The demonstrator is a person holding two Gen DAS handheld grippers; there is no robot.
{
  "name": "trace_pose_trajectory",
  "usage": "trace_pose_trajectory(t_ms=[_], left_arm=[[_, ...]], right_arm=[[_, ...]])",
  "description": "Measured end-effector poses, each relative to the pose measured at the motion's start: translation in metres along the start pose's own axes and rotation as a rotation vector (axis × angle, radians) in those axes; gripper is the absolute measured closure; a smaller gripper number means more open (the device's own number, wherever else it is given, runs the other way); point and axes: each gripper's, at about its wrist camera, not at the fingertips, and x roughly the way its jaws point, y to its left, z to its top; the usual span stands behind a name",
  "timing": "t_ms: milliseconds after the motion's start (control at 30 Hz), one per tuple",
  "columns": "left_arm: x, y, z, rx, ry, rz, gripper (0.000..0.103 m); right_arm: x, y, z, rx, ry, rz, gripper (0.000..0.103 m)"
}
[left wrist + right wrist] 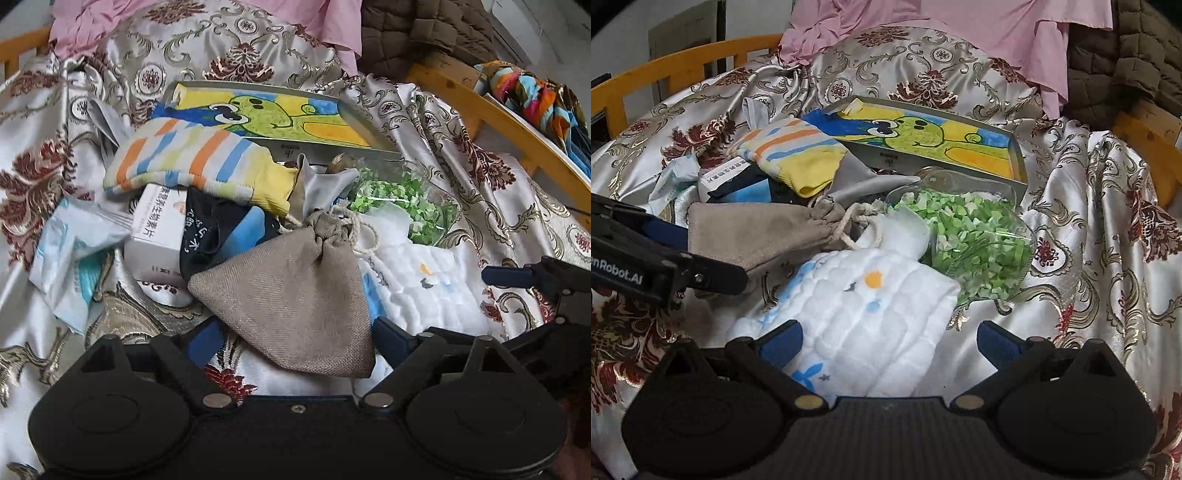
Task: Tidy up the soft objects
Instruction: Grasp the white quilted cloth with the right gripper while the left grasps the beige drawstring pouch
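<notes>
Satin spread (236, 55): pouch (291, 302) neck-away, lengthwise.

pouch (291, 291) left of cloth (871, 314), tin (945, 144) behind

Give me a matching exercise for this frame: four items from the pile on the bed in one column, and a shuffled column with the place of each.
Items
1. grey drawstring pouch
2. white quilted cloth
3. striped sock
4. clear container of green bits

Places
A. lying partly over the corner of the cartoon tin
B. between the open fingers of the left gripper
C. on its side just in front of the tin
D. between the open fingers of the right gripper

Pairs: 1-B, 2-D, 3-A, 4-C
</notes>
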Motion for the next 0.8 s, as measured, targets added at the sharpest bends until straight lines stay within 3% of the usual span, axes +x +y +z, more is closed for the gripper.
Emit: trace_pose_trajectory(t_ms=[267,467,533,767,800], left_arm=[[0.000,0.001,-0.002,-0.040,-0.010,-0.044,0.034],[-0.006,0.001,-0.005,-0.072,-0.059,-0.046,0.051],[-0.006,0.001,-0.005,-0.072,-0.067,-0.047,0.059],[-0.008,0.001,-0.008,-0.062,-0.071,-0.032,0.083],[-0.008,-0.001,-0.009,-0.056,-0.067,-0.032,0.091]], right_arm=[[-0.001,0.006,-0.003,-0.032,-0.012,0.030,0.011],[-0.001,0.013,-0.006,-0.071,-0.024,0.035,0.022],[0.001,0.016,-0.007,-0.083,-0.021,0.039,0.033],[0.006,0.022,-0.011,-0.112,-0.001,0.045,0.053],[0.004,0.023,-0.011,-0.118,-0.010,0.043,0.061]])
